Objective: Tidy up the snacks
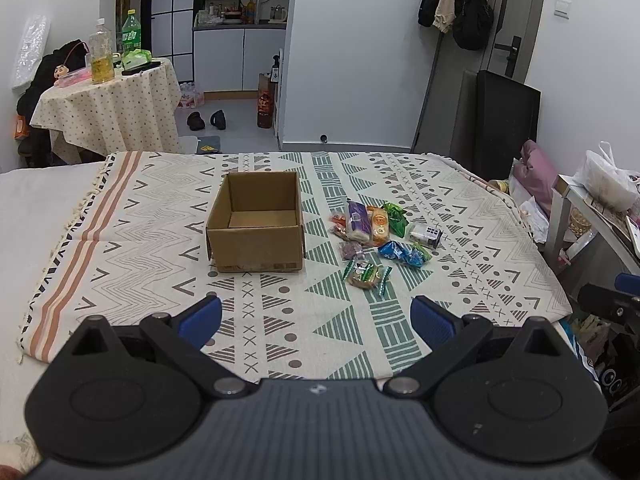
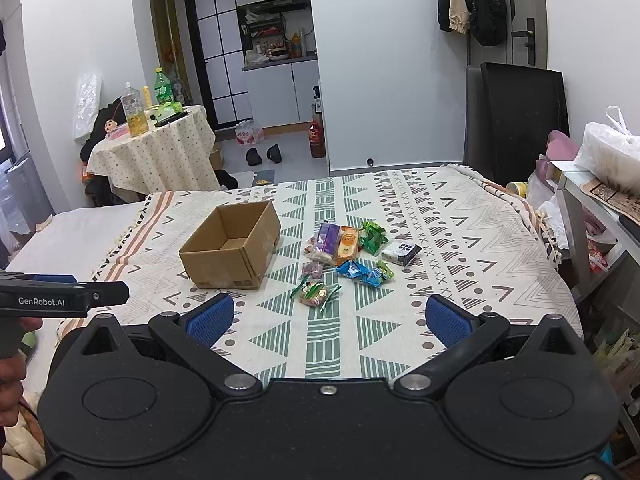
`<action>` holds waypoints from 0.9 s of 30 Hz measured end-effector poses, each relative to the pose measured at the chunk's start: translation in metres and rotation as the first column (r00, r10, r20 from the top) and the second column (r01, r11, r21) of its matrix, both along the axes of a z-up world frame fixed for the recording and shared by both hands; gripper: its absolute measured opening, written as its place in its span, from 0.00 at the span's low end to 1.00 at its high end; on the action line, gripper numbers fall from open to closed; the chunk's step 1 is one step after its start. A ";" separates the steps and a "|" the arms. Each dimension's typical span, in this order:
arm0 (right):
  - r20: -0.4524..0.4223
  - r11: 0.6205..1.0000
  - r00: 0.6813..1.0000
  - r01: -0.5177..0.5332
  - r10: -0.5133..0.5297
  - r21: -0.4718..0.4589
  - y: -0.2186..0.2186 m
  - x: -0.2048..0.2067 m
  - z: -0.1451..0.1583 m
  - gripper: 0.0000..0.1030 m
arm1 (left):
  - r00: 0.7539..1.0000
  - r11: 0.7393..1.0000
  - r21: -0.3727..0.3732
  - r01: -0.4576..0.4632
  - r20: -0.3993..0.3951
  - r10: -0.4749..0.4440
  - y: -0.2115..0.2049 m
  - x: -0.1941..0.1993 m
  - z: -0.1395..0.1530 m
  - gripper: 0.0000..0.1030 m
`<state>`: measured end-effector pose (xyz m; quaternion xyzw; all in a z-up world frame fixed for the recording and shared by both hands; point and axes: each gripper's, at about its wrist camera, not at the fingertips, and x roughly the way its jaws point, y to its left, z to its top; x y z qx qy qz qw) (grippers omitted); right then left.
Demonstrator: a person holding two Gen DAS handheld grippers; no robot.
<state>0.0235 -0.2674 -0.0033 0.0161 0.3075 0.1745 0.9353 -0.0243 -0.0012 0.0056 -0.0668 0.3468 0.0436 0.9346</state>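
Just ahead of left gripper (image 1: 316, 316), jaws spread wide, nothing held; right gripper (image 2: 330, 316) likewise agape, empty. Beyond, slightly right of both: clear-wrapped green-edged pastry packet (image 1: 366, 274), nearest snack. Looked light, crinkly, slippery; contents probably crushable, so pinch across the middle gently. Behind it, blue foil packet (image 1: 400, 254), purple-and-white soft bag (image 1: 358, 222). Forward-left: open brown cardboard box (image 1: 256, 250), empty, on patterned woven cloth (image 1: 320, 344).

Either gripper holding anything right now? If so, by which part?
Nothing held. Left gripper and right gripper are both open and empty; the snacks lie untouched beside the cardboard box.
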 end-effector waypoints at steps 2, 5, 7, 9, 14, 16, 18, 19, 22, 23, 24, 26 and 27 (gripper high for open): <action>0.000 1.000 1.000 -0.003 0.003 -0.002 0.001 0.000 -0.001 1.00 | 1.000 1.000 0.000 -0.001 0.000 0.001 0.000 0.000 0.000 0.97; 0.000 1.000 1.000 -0.001 0.001 -0.003 0.001 -0.001 -0.001 1.00 | 1.000 1.000 0.001 0.000 0.000 0.000 0.000 0.000 0.000 0.97; 0.000 1.000 1.000 -0.001 0.001 -0.003 0.001 -0.001 -0.001 1.00 | 1.000 1.000 -0.001 0.000 0.000 0.000 0.000 0.000 0.000 0.97; 0.000 1.000 1.000 -0.003 0.003 -0.004 0.001 0.000 -0.001 1.00 | 1.000 1.000 0.000 0.000 -0.001 0.000 0.000 0.000 0.000 0.97; -0.001 1.000 1.000 -0.004 0.004 -0.006 0.003 -0.001 -0.001 1.00 | 1.000 1.000 -0.002 0.000 -0.003 0.000 0.000 -0.001 0.001 0.97; 0.002 1.000 1.000 -0.002 0.002 -0.006 0.003 -0.001 -0.001 1.00 | 1.000 1.000 -0.002 -0.001 -0.003 0.001 0.000 -0.001 0.001 0.97; 0.005 1.000 1.000 0.003 -0.003 -0.011 0.003 0.000 -0.001 1.00 | 1.000 1.000 -0.001 -0.001 -0.002 0.001 0.000 -0.001 0.001 0.97; 0.004 1.000 1.000 0.005 -0.005 -0.011 0.003 0.000 -0.001 1.00 | 1.000 1.000 -0.001 -0.001 -0.003 0.001 0.000 0.000 0.001 0.97; 0.001 1.000 1.000 0.004 -0.004 -0.007 0.002 0.002 -0.001 1.00 | 1.000 1.000 -0.002 -0.001 -0.003 0.001 0.000 -0.001 0.001 0.97; 0.002 1.000 1.000 0.006 -0.006 -0.009 0.002 0.002 -0.001 1.00 | 1.000 1.000 0.000 -0.001 -0.002 0.001 0.000 -0.001 0.001 0.97; 0.002 1.000 1.000 0.007 -0.007 -0.012 0.002 0.002 -0.002 1.00 | 1.000 1.000 0.000 -0.002 -0.002 0.002 0.000 -0.001 0.001 0.97; -0.001 1.000 1.000 0.007 -0.007 -0.018 0.005 0.002 -0.002 1.00 | 1.000 1.000 -0.004 -0.008 -0.005 0.008 0.001 0.001 0.002 0.97; -0.004 1.000 1.000 0.004 -0.004 -0.020 0.006 0.003 -0.002 1.00 | 1.000 1.000 -0.008 -0.010 -0.006 0.010 0.001 0.003 0.002 0.97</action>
